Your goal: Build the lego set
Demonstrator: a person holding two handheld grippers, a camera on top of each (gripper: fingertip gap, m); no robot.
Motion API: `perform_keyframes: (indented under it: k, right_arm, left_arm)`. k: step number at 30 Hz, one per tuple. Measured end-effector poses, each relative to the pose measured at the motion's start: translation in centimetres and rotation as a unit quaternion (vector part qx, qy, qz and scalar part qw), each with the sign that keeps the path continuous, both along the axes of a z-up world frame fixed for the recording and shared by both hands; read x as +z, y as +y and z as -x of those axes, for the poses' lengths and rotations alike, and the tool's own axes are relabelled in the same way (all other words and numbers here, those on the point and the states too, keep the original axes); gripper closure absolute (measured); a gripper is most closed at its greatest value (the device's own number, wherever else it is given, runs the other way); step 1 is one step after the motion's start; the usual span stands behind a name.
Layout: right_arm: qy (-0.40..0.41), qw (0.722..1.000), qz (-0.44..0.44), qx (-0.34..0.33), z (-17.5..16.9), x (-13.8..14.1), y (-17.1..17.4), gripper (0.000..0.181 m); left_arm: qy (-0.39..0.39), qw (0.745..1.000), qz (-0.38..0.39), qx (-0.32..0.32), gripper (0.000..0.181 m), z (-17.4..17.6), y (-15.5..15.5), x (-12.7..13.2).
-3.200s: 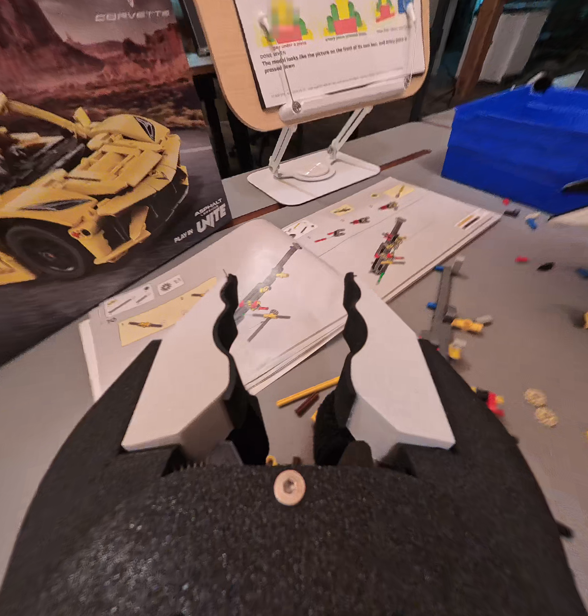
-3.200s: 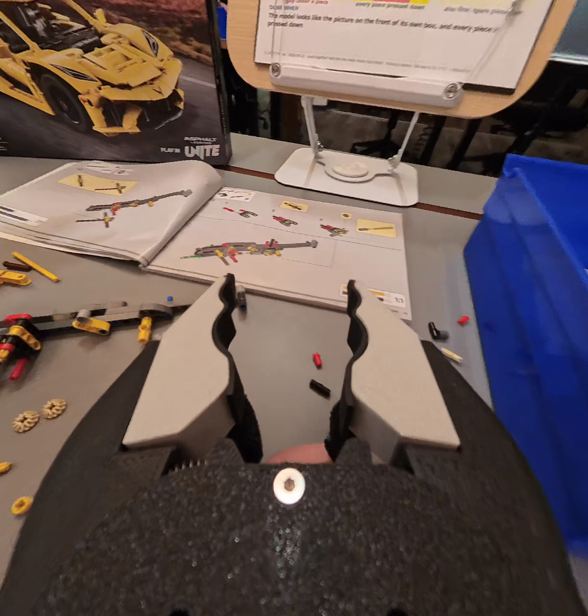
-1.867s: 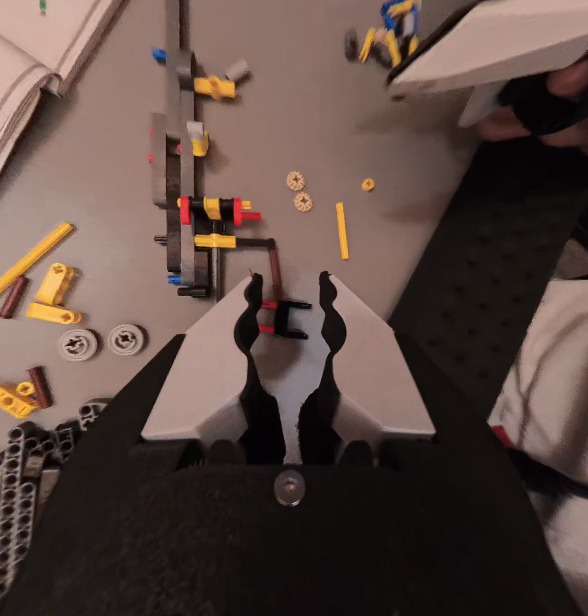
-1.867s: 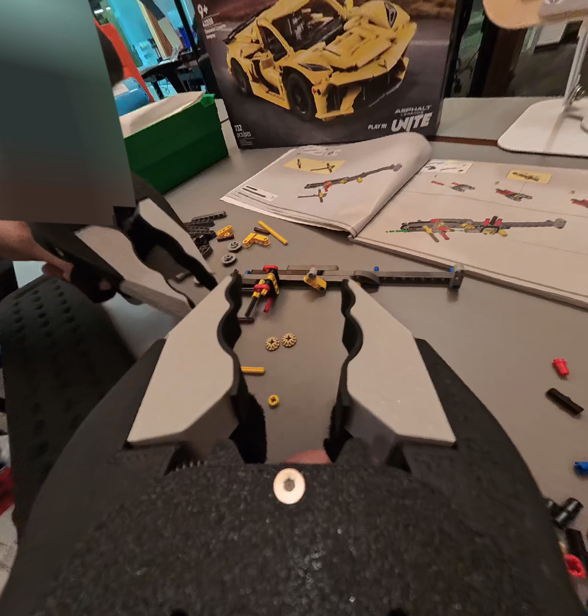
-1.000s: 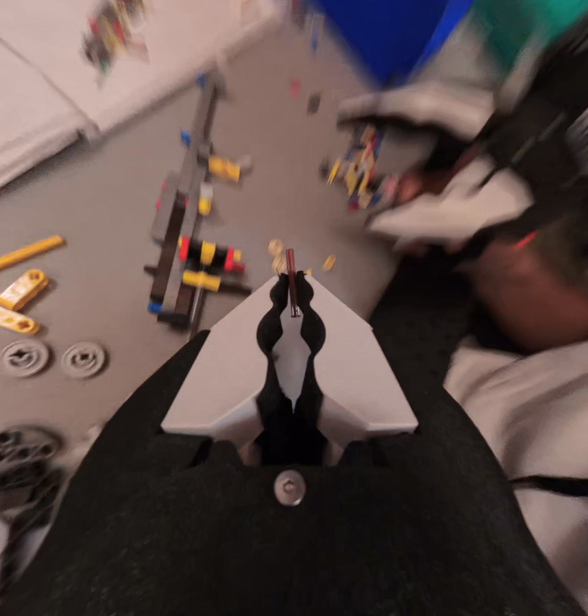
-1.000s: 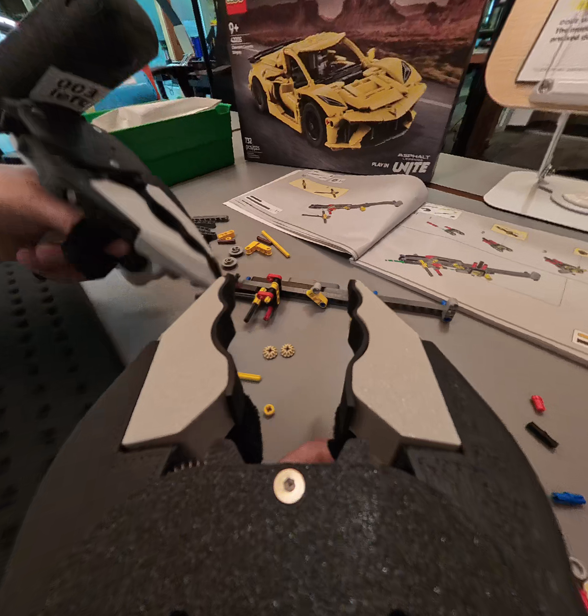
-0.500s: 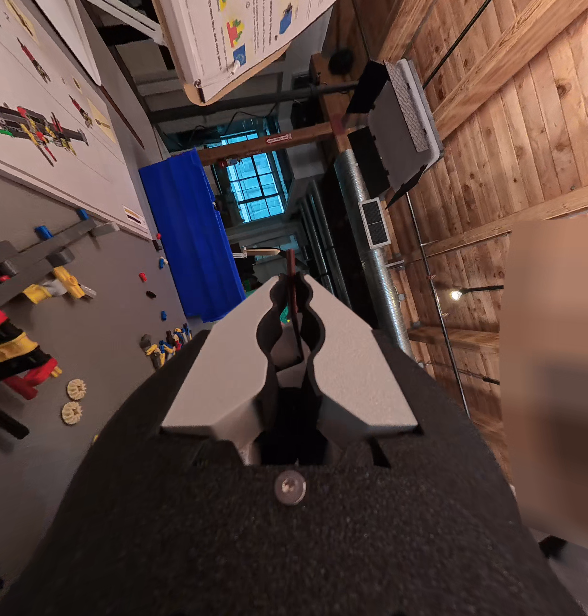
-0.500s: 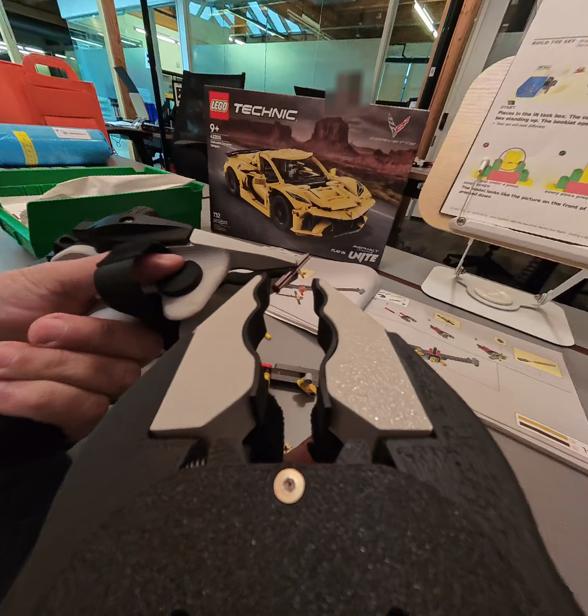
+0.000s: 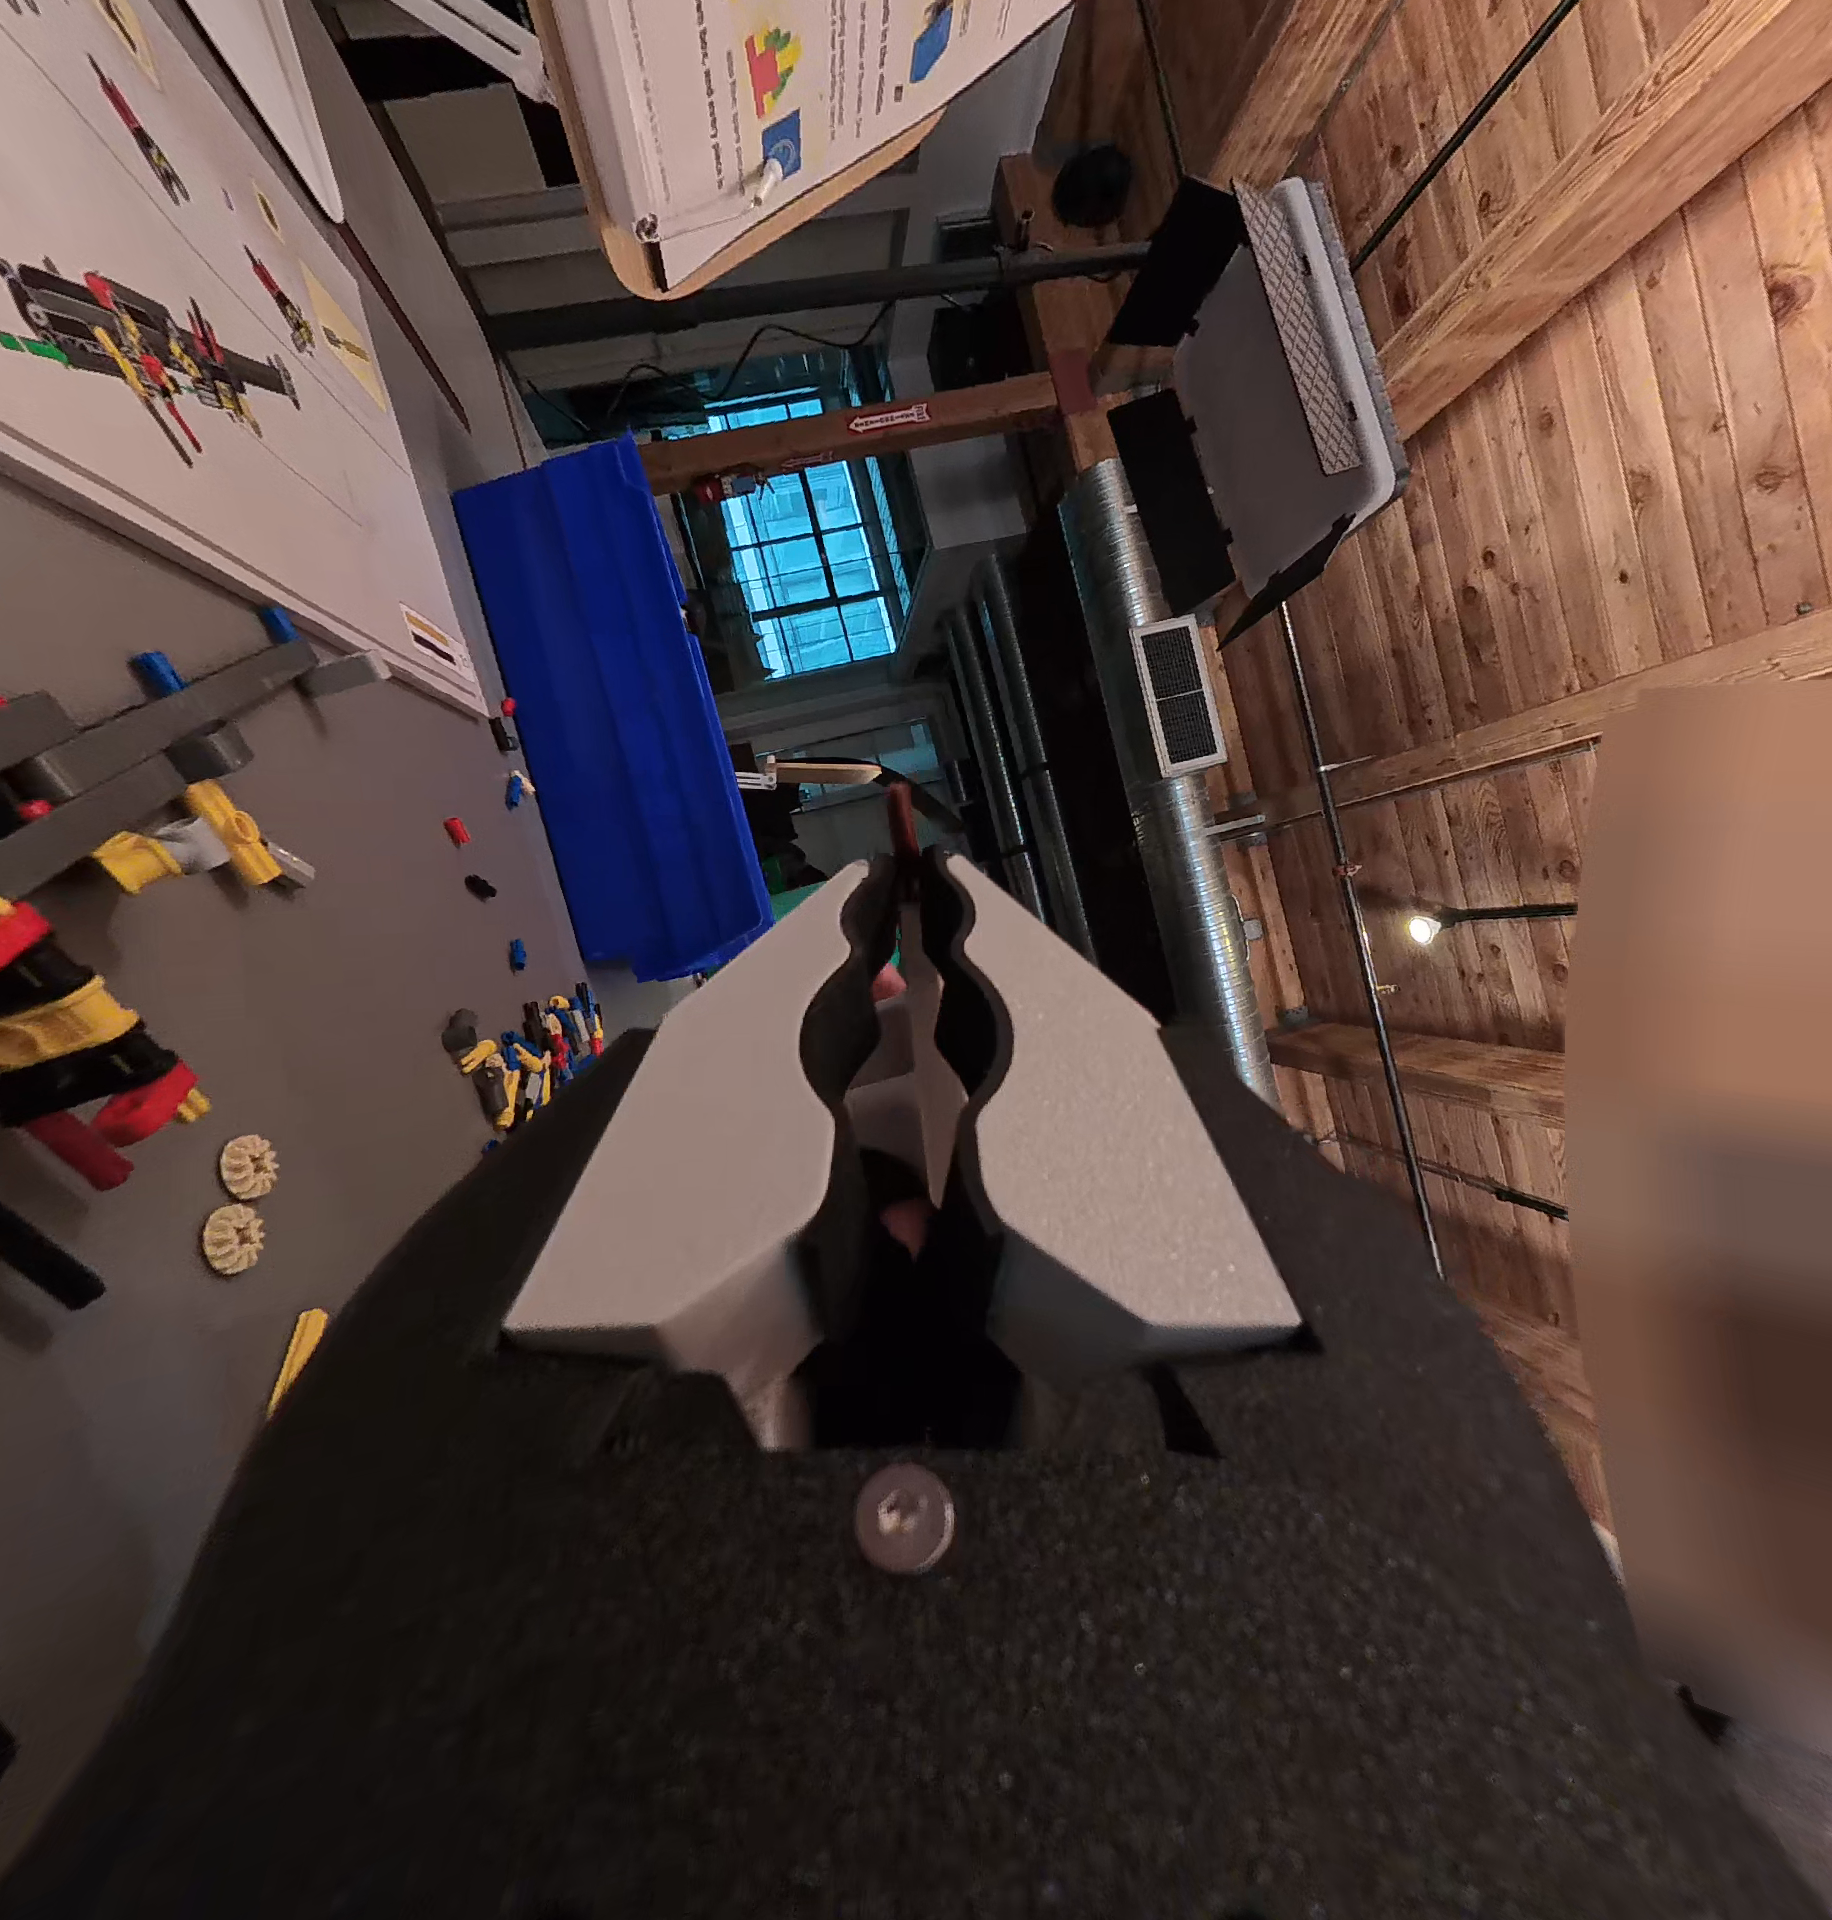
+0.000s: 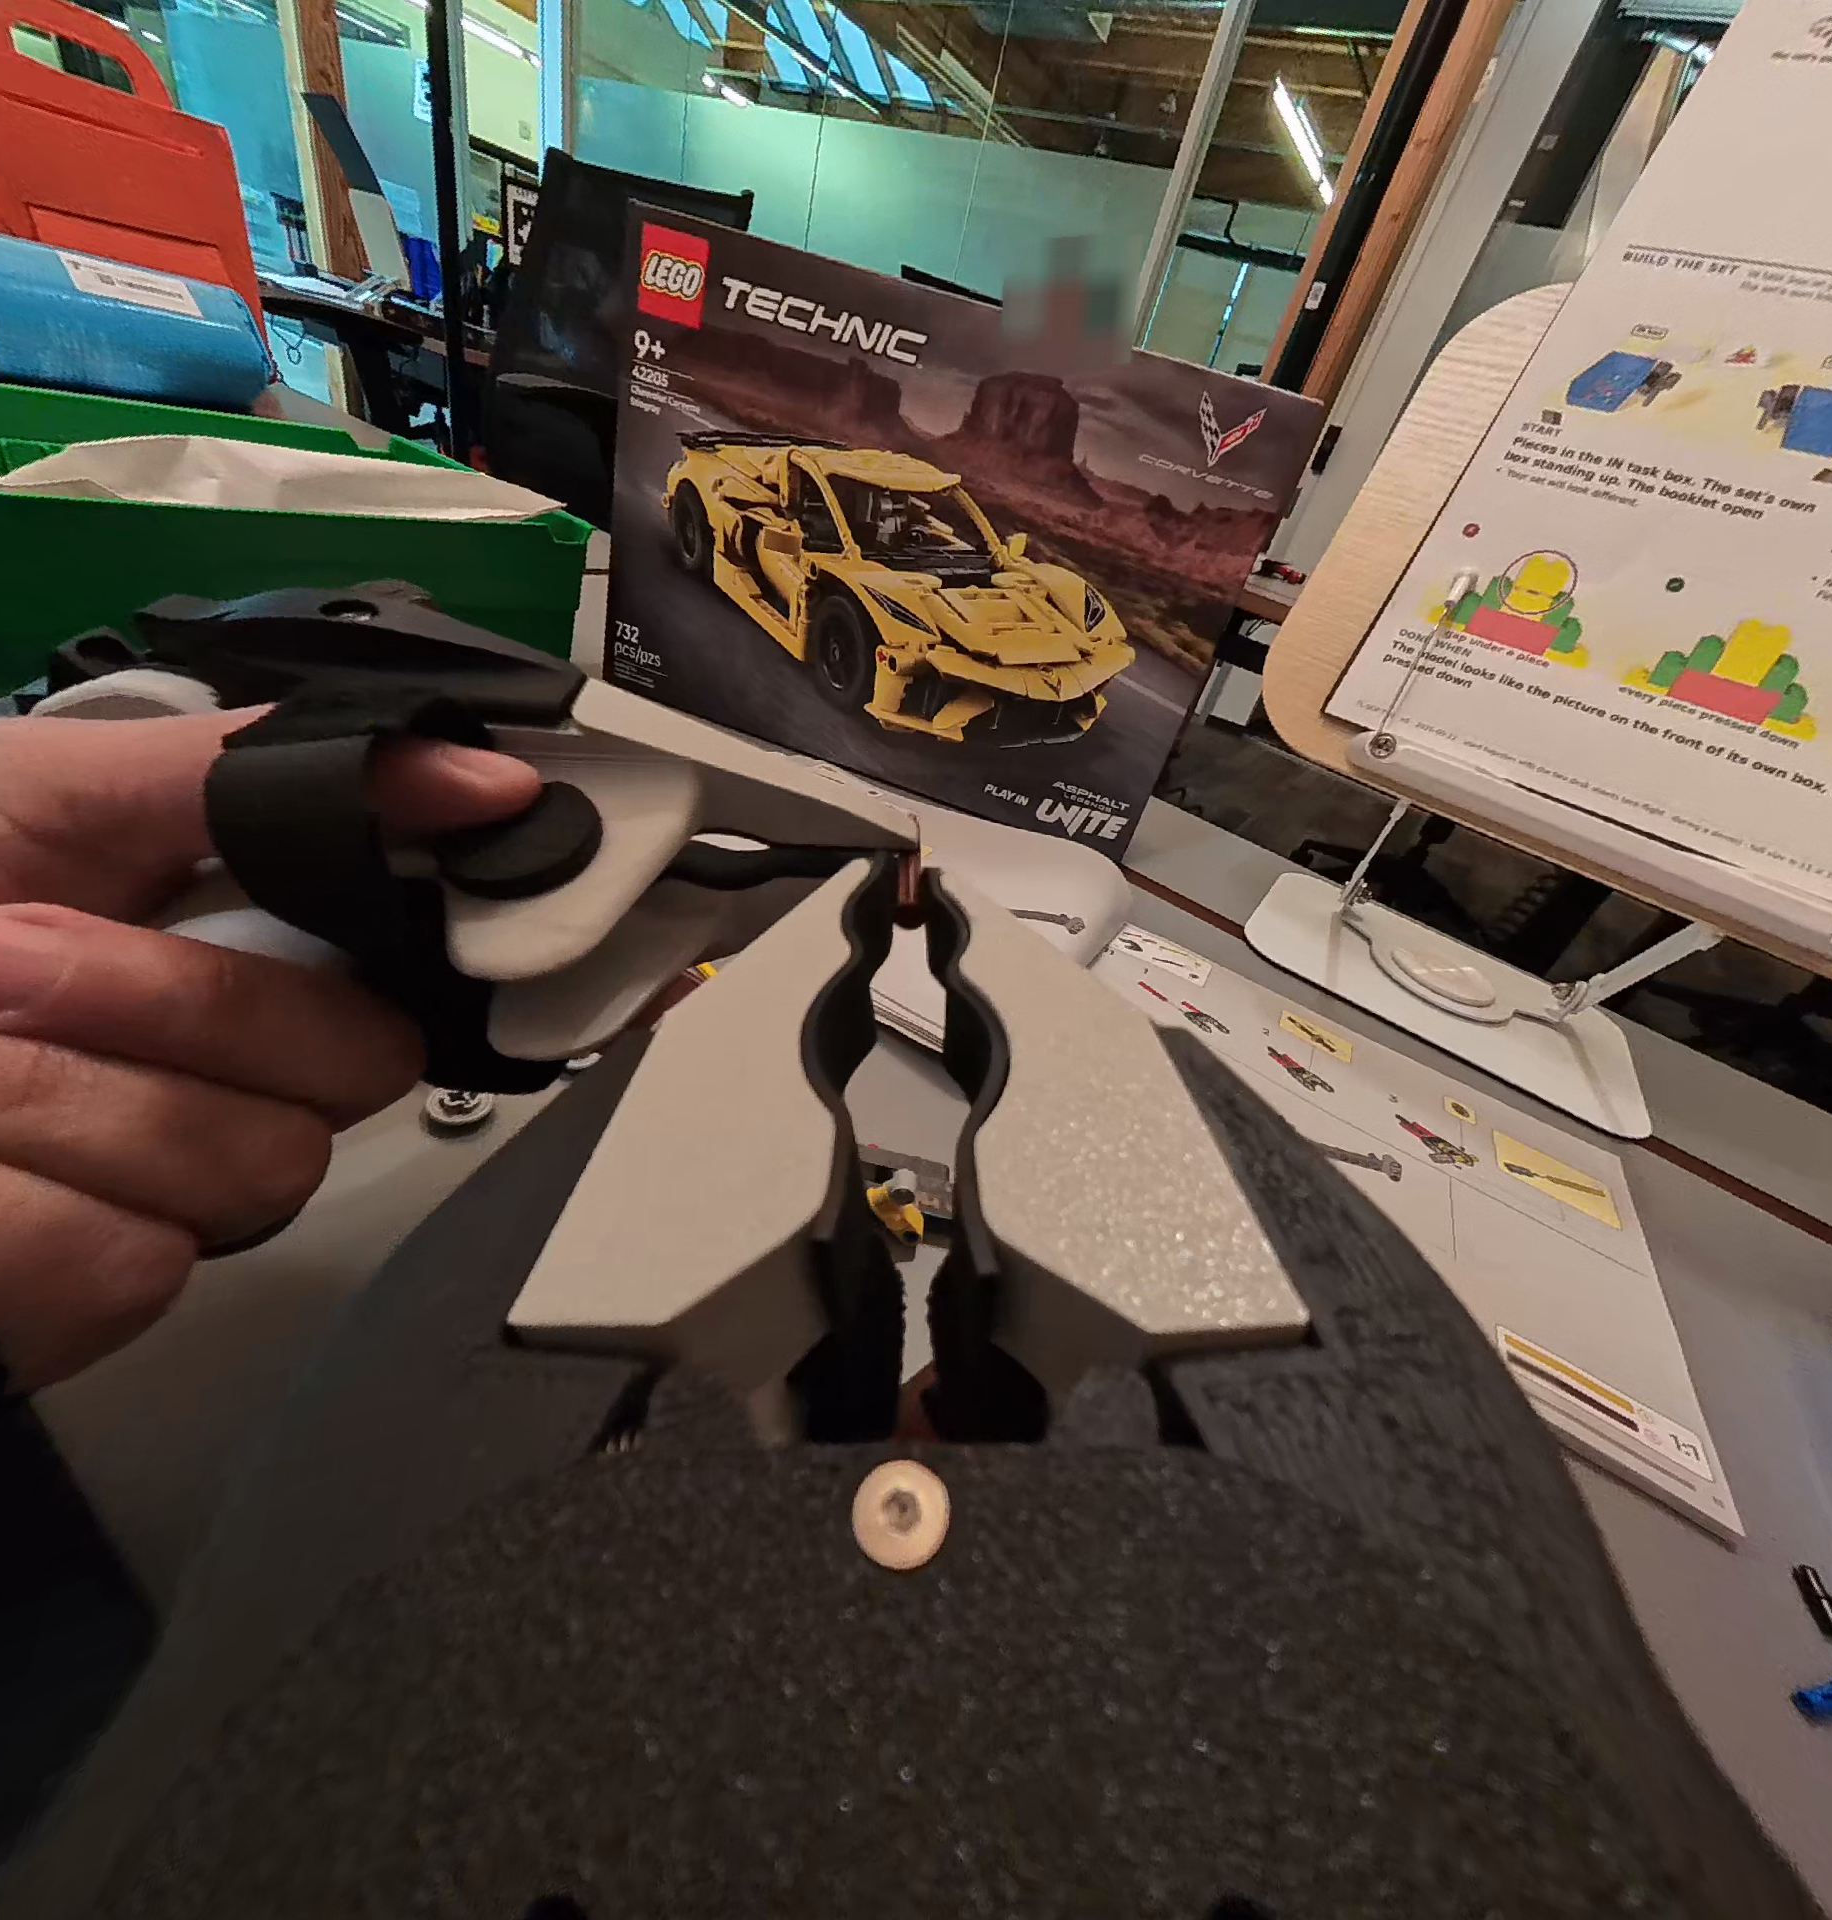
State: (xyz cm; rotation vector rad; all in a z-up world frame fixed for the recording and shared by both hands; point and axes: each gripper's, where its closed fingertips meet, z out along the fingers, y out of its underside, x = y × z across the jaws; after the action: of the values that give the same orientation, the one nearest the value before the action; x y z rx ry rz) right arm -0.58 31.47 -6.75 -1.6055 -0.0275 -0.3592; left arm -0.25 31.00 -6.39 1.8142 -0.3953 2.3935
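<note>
The left gripper (image 9: 904,868) is rolled onto its side and raised off the table (image 9: 351,997). Its jaws are pressed together on a short brown axle (image 9: 899,821), whose end sticks out beyond the fingertips.

In the right wrist view, the left gripper (image 10: 907,831) enters from the left, held by a hand (image 10: 143,987) with one finger through a black strap. Its tips meet the tips of the right gripper (image 10: 904,902). The brown axle (image 10: 906,916) sits between the right gripper's fingertips, which are nearly together; whether they actually clamp the axle cannot be told. The exchange point is in the air above the table (image 10: 1722,1621).

The partly built assembly (image 9: 50,790), a long grey beam with yellow, red and black parts, lies on the table at the left edge of the left wrist view. Two tan gears (image 9: 242,1200) lie just beside it, and a yellow axle (image 9: 297,1351) lies near them. A heap of small loose pieces (image 9: 527,1049) lies close to the blue bin (image 9: 611,717).

The instruction booklet (image 10: 1411,1174) lies open on the table. The set box (image 10: 953,551), with a yellow car pictured, stands behind it. A sheet holder on a white stand (image 10: 1463,977) stands to the right. A green tray (image 10: 268,551) sits at the left.
</note>
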Motion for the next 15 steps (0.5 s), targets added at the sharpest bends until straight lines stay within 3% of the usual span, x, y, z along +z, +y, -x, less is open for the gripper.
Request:
perform_keyframes:
  k: [12,15]
  right_arm:
    - [-0.006,1.000,0.005,0.020,0.01,-0.14,-0.19,0.177]
    - [0.009,0.999,0.009,0.039,-0.34,-0.19,-0.41,0.177]
  left_arm:
    - [0.010,0.999,-0.038,-0.015,0.179,0.04,-0.26,-0.08]
    - [0.015,0.996,-0.087,-0.033,0.174,-0.11,-0.16,-0.27]
